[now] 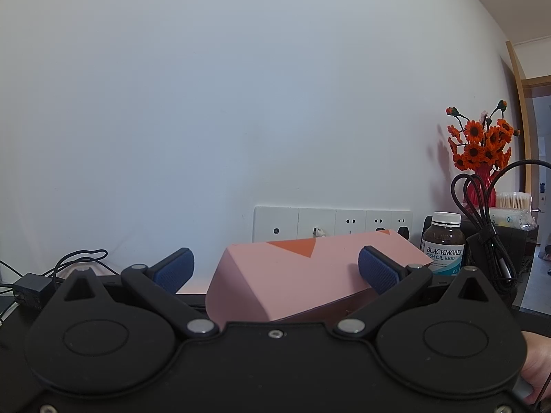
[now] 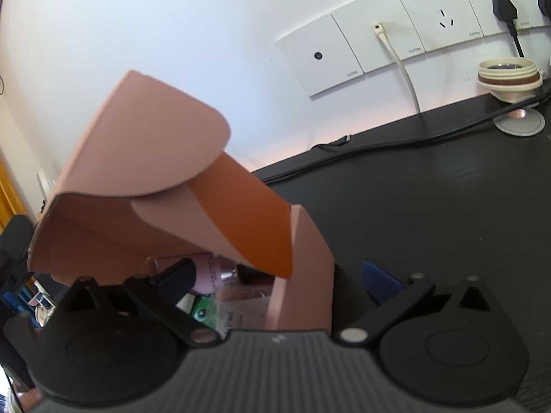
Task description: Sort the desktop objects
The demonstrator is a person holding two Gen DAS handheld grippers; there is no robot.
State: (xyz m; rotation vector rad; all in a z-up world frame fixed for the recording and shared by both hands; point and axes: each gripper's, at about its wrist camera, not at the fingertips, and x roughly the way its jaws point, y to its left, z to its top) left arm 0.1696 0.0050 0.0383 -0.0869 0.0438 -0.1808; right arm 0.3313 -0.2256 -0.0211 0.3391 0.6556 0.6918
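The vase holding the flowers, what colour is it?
Red vase, under orange flowers; left wrist view shows it best.

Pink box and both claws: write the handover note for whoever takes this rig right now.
Left claw: open, empty, level behind the pink box, fingers either side of it, no clear contact.
Right claw: open, at the box's open front; its left finger reaches inside and its right finger is outside the side wall.
The box sits on the black desk, lid flap raised. Small items already lie inside; I cannot identify them.
Still out: fish oil bottle, coiled black cable, cotton swab tub, cream cup on its stand.
Left: put the remaining loose items away, then close the flap.
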